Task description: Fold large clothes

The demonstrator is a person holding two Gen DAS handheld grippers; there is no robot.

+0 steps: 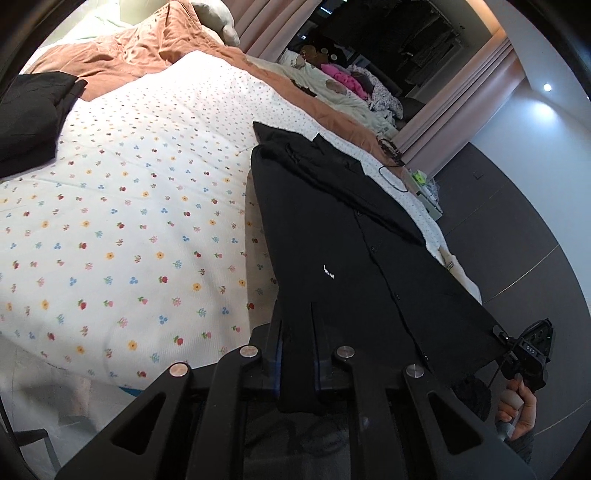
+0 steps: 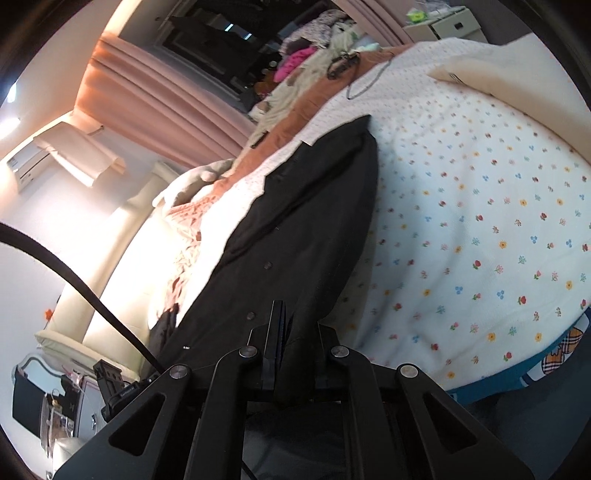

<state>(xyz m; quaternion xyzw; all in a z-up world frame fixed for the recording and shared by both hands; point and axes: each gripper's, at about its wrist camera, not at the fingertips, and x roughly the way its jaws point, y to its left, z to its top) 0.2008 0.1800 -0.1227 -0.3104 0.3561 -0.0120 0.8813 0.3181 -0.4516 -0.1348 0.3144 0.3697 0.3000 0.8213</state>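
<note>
A large black button-up shirt [image 1: 343,229] with a small white chest logo lies stretched over the flowered white bedspread [image 1: 129,206]. My left gripper [image 1: 297,332] is shut on one corner of its hem. My right gripper [image 2: 295,325] is shut on the other hem corner; the shirt [image 2: 306,221] runs away from it up the bed. The right gripper also shows in the left wrist view [image 1: 524,354], held by a hand at the shirt's edge. The far end of the shirt, with collar and sleeve, rests on the bed.
A folded black garment [image 1: 29,114] lies at the bed's left. A rust-orange duvet [image 1: 122,55] and pillows lie at the head. A clothes pile [image 1: 343,77] and a cable [image 2: 365,74] lie along the far edge. Pink curtains [image 2: 155,99] hang beyond; a bedside unit [image 2: 443,22] stands nearby.
</note>
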